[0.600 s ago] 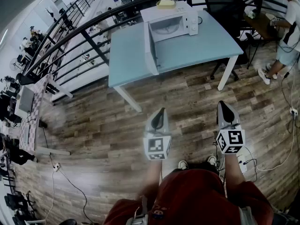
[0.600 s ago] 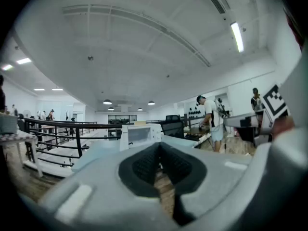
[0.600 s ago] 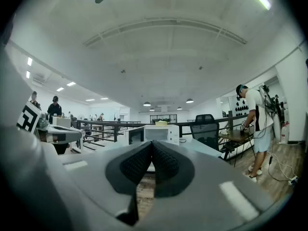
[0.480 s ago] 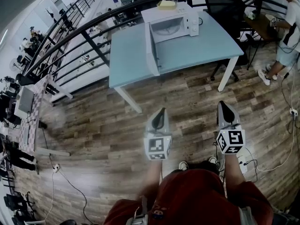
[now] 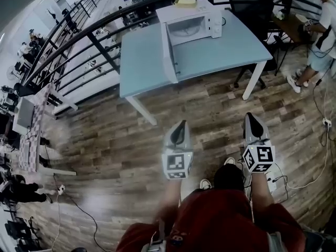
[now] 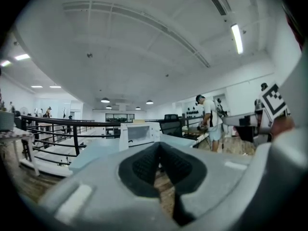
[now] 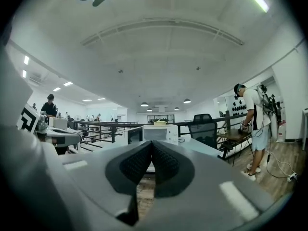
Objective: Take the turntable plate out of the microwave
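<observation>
**Wood floor to cross: one step taken towards the open microwave**

Wood floor separates the person from the goal, and the one real change in the last half second is a stride. In the head view one foot has swung forward under the right arm, where both shoes stood level a moment ago. The room has also slid slightly in the frame. I judge this to be the approach, with no reach begun.

At far left runs a dark railing. Next comes the pale blue desk, and on its far side stands the white microwave. Its door hangs open towards the person. A pale round shape in the cavity looks like the turntable plate, in place and untouched. An office chair and a bystander stand further right.

Both arms are held out in front at about waist height, side by side and roughly level, pointing at the desk. The left claw has its ribbed pads pressed together on nothing, as its own view shows. The right claw matches it, also closed and empty. Both will need to spread before they can take the plate's rim.
</observation>
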{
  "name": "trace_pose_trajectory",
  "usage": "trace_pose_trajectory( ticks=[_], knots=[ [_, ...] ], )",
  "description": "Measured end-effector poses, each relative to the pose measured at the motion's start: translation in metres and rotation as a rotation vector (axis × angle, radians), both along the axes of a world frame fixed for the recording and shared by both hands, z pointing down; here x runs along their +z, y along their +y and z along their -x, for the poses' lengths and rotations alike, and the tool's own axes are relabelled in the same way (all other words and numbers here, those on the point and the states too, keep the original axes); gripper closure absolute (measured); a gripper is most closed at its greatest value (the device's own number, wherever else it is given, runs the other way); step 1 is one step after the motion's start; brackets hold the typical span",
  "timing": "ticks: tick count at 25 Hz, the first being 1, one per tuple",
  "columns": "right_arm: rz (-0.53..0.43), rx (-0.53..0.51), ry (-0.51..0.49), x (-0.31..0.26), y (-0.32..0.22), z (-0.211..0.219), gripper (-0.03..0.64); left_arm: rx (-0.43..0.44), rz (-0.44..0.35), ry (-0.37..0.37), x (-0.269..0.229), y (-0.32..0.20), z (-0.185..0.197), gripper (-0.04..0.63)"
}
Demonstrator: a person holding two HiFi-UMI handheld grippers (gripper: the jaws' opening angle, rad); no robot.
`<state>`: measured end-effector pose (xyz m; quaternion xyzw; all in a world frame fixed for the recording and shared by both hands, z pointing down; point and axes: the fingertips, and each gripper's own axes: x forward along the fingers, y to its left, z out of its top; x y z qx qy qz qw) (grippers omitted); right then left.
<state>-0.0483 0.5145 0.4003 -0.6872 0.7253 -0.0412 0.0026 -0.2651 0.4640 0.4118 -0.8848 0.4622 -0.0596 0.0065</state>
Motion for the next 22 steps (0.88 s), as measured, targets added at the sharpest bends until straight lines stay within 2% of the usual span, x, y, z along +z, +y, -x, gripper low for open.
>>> trace_pose_trajectory(
  ticks=[10, 22],
  knots=[
    [0.021, 0.004, -0.031, 0.019, -0.048, -0.031, 0.617, -0.008, 0.014, -0.020, 0.014, -0.046, -0.025, 0.595],
    [0.036, -0.038, -0.051, 0.013, -0.169, -0.088, 0.617, -0.045, 0.008, -0.042, 0.001, -0.158, -0.084, 0.595]
  ],
)
